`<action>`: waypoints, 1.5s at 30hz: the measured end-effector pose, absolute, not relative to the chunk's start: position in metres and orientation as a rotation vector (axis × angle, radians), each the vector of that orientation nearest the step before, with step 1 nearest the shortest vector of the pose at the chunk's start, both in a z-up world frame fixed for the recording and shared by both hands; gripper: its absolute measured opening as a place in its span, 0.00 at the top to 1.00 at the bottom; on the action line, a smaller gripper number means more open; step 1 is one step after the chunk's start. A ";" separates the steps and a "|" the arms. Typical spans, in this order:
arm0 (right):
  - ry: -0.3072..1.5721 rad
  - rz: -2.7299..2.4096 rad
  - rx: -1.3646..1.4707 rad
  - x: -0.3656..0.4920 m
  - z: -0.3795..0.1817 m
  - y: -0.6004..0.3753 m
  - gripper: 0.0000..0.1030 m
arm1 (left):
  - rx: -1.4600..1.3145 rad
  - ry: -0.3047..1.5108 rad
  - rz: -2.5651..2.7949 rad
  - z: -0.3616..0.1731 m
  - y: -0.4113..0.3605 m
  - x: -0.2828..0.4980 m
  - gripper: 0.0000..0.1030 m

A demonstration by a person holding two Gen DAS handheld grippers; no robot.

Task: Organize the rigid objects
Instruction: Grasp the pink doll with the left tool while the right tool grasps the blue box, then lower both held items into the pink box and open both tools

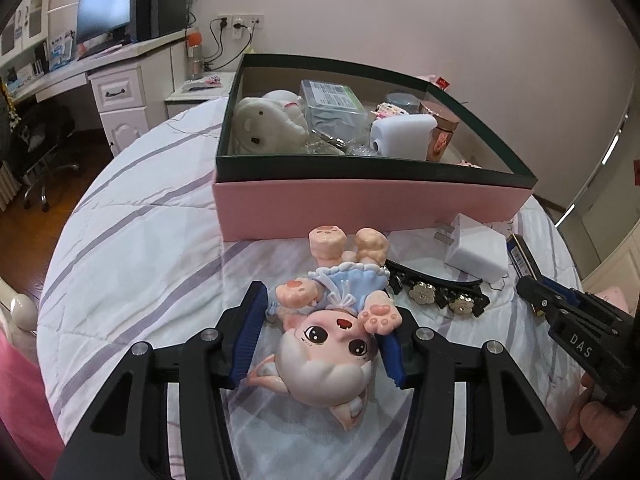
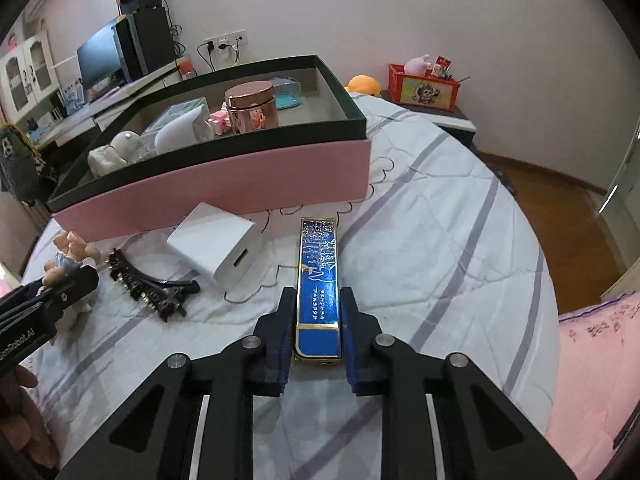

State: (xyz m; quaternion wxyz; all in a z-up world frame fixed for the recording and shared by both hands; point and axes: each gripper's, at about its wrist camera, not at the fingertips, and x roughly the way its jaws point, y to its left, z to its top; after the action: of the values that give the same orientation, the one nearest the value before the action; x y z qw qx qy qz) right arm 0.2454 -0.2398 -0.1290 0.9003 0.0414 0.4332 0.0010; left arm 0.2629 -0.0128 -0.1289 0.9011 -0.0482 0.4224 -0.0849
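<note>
Left gripper [image 1: 320, 336]: jaws closed on the head of a cat-girl figurine [image 1: 332, 320], pink-faced, blue dress, lying on its back on the striped quilt [image 1: 132, 240], feet toward the box. Right gripper [image 2: 318, 320]: jaws clamped on the near end of a slim blue case [image 2: 319, 280] with gold trim, lying flat on the quilt, pointing toward the box. Pink box [image 2: 224, 176], dark green rim, at the far side of the quilt; holds a white plush, clear plastic boxes, a white device and a rose-gold jar [image 2: 251, 106]. Between figurine and case: black flower hair clip [image 2: 148, 284]; white charger plug [image 2: 214, 242] just beyond it, near the box wall.
</note>
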 end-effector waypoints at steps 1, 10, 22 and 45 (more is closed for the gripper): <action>0.898 0.016 0.101 0.243 -0.129 -0.242 0.80 | -0.097 0.870 -0.173 -0.127 -0.012 0.261 0.49; 0.871 0.086 0.165 0.231 -0.110 -0.246 0.80 | -0.105 0.845 -0.163 -0.115 -0.005 0.249 0.49; 0.746 0.215 0.159 0.248 -0.046 -0.226 0.80 | -0.102 0.736 -0.170 -0.060 0.001 0.266 0.49; 0.866 0.162 0.108 0.378 -0.088 -0.232 0.79 | -0.082 0.844 -0.198 -0.090 -0.046 0.398 0.49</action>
State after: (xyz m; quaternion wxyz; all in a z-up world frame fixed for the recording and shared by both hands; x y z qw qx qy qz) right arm 0.3780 -0.2322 -0.0877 0.9030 0.0523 0.4191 0.0782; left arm 0.3982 -0.0459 -0.0902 0.9067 -0.0398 0.4087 -0.0958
